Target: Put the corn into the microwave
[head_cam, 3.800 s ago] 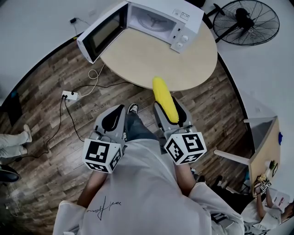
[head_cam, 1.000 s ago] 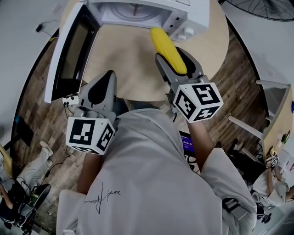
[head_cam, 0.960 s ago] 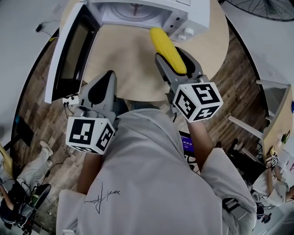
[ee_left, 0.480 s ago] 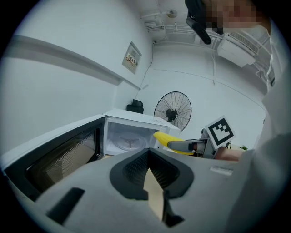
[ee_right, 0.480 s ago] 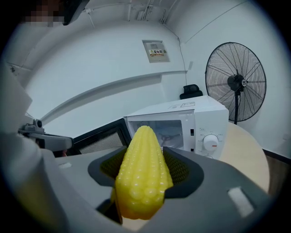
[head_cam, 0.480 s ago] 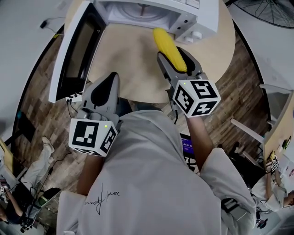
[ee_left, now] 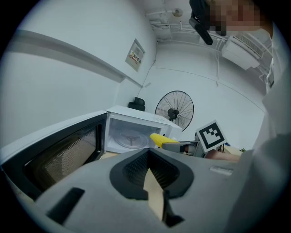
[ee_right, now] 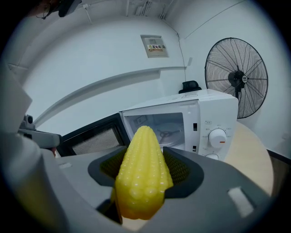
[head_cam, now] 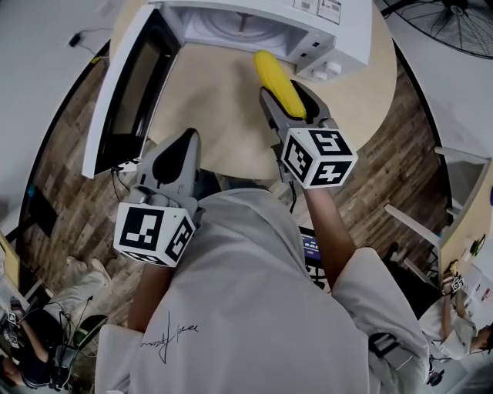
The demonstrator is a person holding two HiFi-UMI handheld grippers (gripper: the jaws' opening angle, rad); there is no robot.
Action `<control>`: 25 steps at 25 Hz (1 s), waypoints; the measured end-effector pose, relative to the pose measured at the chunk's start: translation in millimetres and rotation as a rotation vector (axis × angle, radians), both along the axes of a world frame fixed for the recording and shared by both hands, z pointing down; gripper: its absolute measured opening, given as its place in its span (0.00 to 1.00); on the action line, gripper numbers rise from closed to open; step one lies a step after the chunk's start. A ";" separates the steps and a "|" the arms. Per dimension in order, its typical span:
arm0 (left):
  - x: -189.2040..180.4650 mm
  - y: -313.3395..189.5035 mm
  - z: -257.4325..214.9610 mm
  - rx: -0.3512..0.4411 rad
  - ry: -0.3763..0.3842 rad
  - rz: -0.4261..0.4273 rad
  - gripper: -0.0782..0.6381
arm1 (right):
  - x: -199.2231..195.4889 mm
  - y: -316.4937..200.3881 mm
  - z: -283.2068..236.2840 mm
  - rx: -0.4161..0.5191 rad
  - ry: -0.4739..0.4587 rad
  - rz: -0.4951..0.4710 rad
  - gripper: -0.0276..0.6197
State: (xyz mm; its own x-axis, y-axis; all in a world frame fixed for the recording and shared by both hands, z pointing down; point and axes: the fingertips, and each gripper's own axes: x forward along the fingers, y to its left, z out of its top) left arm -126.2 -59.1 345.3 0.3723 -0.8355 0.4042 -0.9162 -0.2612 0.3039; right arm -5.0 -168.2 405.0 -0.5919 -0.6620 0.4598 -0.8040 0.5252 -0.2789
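Note:
A yellow corn cob (head_cam: 276,77) is clamped lengthwise between the jaws of my right gripper (head_cam: 286,98), its tip just short of the white microwave (head_cam: 339,23). The microwave door (head_cam: 131,85) hangs wide open to the left, and the glass turntable shows inside. In the right gripper view the corn (ee_right: 142,173) fills the jaws of that gripper (ee_right: 144,169), and the microwave's open cavity (ee_right: 161,127) lies straight ahead. My left gripper (head_cam: 182,145) hovers shut and empty at the table's near edge. From the left gripper view (ee_left: 149,159) I see the corn (ee_left: 157,138) at the cavity's right side.
The microwave stands on a round wooden table (head_cam: 208,100). Its control panel with knobs (ee_right: 217,136) is to the right of the cavity. A standing fan (head_cam: 454,23) is at the far right, and a desk edge (head_cam: 462,200) is further right. Cables lie on the wooden floor to the left.
My right gripper has sunk a little with the corn, close in front of the microwave opening; several seconds ago it was at the table's near edge. The left gripper has barely moved.

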 end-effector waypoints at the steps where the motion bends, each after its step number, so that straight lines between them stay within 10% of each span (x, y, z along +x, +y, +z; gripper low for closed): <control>1: -1.2 -0.2 0.7 -0.003 -0.001 0.001 0.10 | -1.9 -2.4 1.4 -0.001 0.001 0.001 0.45; 25: -25.0 -12.9 15.4 -0.057 0.003 -0.001 0.10 | -31.7 -41.3 23.4 -0.028 0.029 -0.001 0.45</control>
State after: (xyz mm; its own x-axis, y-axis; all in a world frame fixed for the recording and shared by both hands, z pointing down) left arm -151.2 -72.0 360.8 0.3722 -0.8118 0.4500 -0.9157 -0.2422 0.3207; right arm -36.7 -209.5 428.4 -0.5786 -0.6483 0.4950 -0.8115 0.5182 -0.2700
